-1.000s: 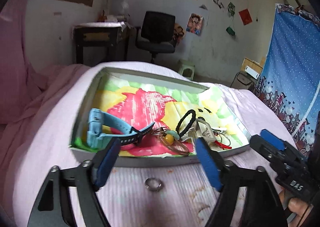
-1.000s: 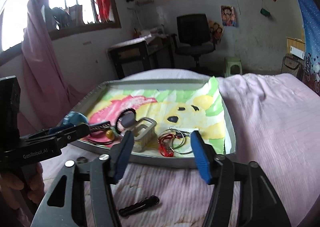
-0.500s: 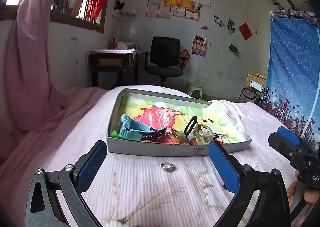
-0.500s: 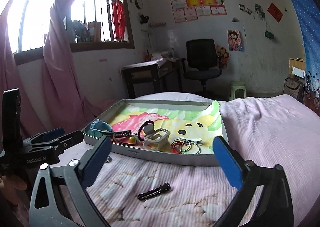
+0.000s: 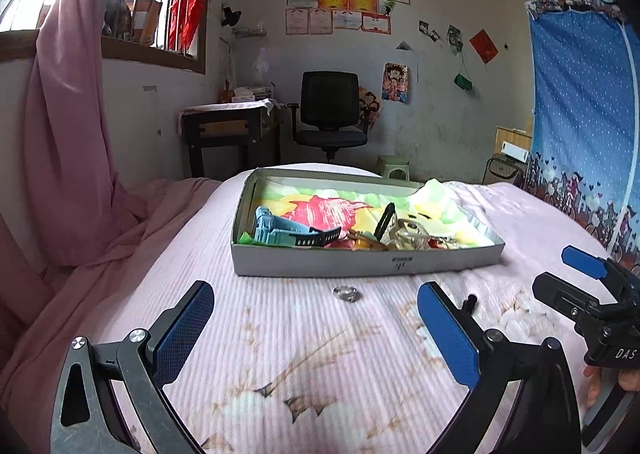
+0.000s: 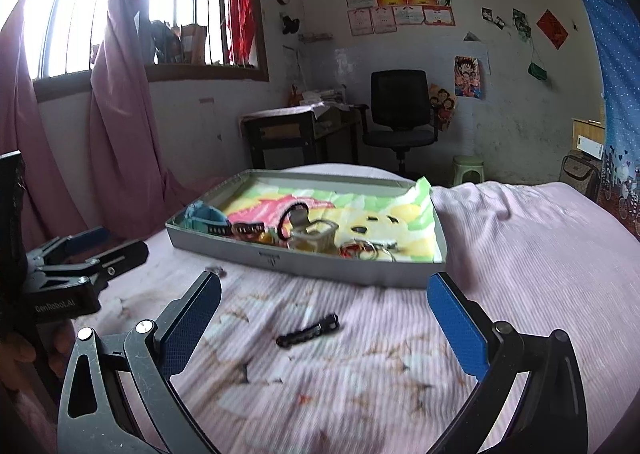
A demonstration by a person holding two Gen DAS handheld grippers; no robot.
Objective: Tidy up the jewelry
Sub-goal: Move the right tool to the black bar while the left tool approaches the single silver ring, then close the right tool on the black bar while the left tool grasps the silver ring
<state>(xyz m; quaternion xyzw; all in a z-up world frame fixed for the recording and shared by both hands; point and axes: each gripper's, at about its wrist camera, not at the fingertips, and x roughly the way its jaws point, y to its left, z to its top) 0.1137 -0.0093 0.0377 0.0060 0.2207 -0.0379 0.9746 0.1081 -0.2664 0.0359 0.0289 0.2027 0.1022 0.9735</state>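
Observation:
A shallow grey box point(image 5: 320, 264) point(image 6: 352, 272), lined with a bright cartoon cloth, lies on the pink bedspread. Inside are a light-blue watch point(image 5: 280, 232) point(image 6: 202, 216), a black hair tie point(image 5: 385, 219) point(image 6: 292, 214), a clear clip point(image 6: 314, 236) and red and metal rings point(image 6: 364, 248). A silver ring point(image 5: 346, 293) point(image 6: 216, 271) lies on the bed in front of the box. A black hair clip point(image 6: 308, 331) point(image 5: 469, 302) lies nearer me. My left gripper point(image 5: 316, 330) stands open with nothing in it, short of the ring. My right gripper point(image 6: 324, 324) is open and empty, its fingers on either side of the clip.
The bedspread point(image 5: 304, 366) slopes off at the left toward pink curtains point(image 5: 68, 134). Beyond the bed stand a dark desk point(image 5: 228, 134), a black office chair point(image 5: 330, 114) and a green stool point(image 5: 394, 168). A blue dotted curtain point(image 5: 580, 114) hangs at the right.
Both grippers have pulled back from the box toward me and their jaws have spread wide. The box and its contents look farther away; the ring and clip lie where they were.

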